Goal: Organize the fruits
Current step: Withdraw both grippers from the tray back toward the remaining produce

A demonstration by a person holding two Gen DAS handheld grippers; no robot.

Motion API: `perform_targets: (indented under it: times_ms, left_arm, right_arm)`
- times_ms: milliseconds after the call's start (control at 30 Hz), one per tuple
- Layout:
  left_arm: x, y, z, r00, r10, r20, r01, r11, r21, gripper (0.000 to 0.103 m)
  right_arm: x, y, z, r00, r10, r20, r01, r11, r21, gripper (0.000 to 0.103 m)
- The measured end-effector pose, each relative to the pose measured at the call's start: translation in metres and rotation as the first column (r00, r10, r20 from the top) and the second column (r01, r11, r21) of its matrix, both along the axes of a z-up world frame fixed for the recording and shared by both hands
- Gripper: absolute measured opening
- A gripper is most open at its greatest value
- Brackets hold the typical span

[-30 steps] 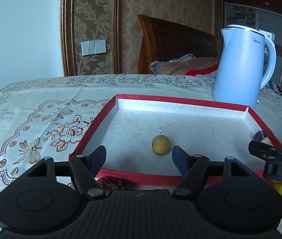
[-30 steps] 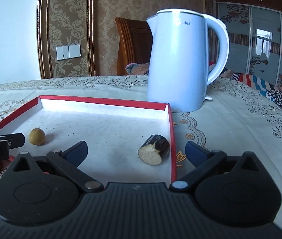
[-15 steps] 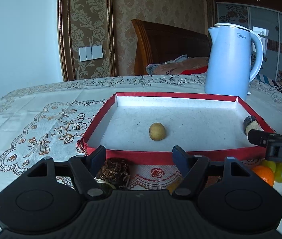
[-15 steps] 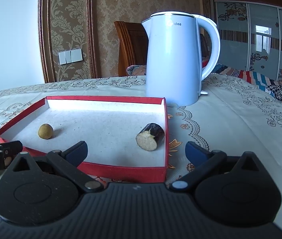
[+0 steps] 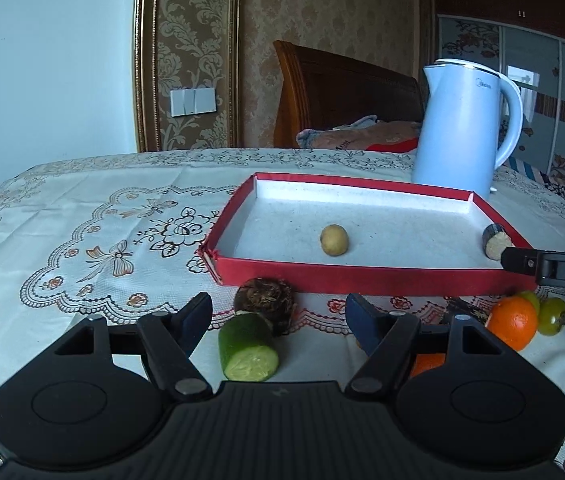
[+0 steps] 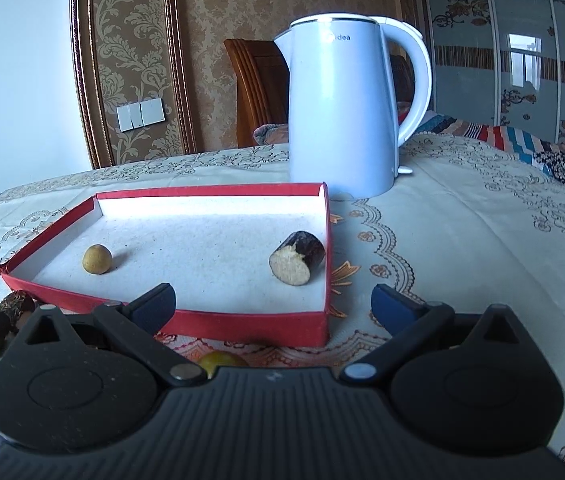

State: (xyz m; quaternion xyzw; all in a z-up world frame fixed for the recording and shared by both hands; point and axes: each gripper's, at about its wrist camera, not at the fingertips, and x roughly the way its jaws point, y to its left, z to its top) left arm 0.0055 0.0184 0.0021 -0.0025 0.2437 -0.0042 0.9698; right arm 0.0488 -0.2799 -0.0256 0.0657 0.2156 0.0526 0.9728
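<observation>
A red-rimmed tray (image 5: 362, 278) (image 6: 242, 322) holds a small round yellow-brown fruit (image 5: 334, 240) (image 6: 97, 259) and a cut dark-skinned piece (image 5: 496, 240) (image 6: 297, 258). In front of the tray lie a cut cucumber piece (image 5: 248, 346), a dark rough lump (image 5: 265, 300), an orange (image 5: 512, 322) and green tomatoes (image 5: 554, 316). My left gripper (image 5: 278, 320) is open and empty just above the cucumber. My right gripper (image 6: 272, 306) is open and empty at the tray's near rim; a yellow-green fruit (image 6: 218, 360) shows under it.
A pale blue electric kettle (image 5: 462, 132) (image 6: 342, 112) stands behind the tray's far right corner. The table carries a floral lace cloth (image 5: 102, 240). A wooden chair (image 5: 342, 96) is behind the table. The right gripper's finger (image 5: 554, 268) crosses the left wrist view.
Both grippers have pulled back from over the tray toward the near side. The loose fruits in front of the tray have come into view. Both jaws stay open.
</observation>
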Motion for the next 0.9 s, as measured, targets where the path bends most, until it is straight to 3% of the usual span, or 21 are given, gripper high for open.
perform_targets:
  times_ms: [467, 767, 900]
  left_arm:
    - [0.022, 0.013, -0.013, 0.988, 0.045, -0.146, -0.052, 0.998, -0.043, 0.073]
    - [0.001, 0.024, -0.016, 0.989, 0.034, -0.144, -0.04, 0.998, -0.041, 0.073]
    - [0.005, 0.016, -0.016, 0.989, 0.022, -0.149, -0.023, 1.0, -0.005, 0.073]
  right_arm:
    - [0.006, 0.001, -0.003, 0.999, -0.006, -0.039, 0.005, 1.0, -0.008, 0.103]
    - [0.007, 0.0, -0.005, 0.998, -0.003, -0.056, 0.003, 1.0, 0.001, 0.103]
    - [0.007, -0.001, -0.005, 0.998, -0.006, -0.057, 0.006, 1.0, 0.002, 0.103]
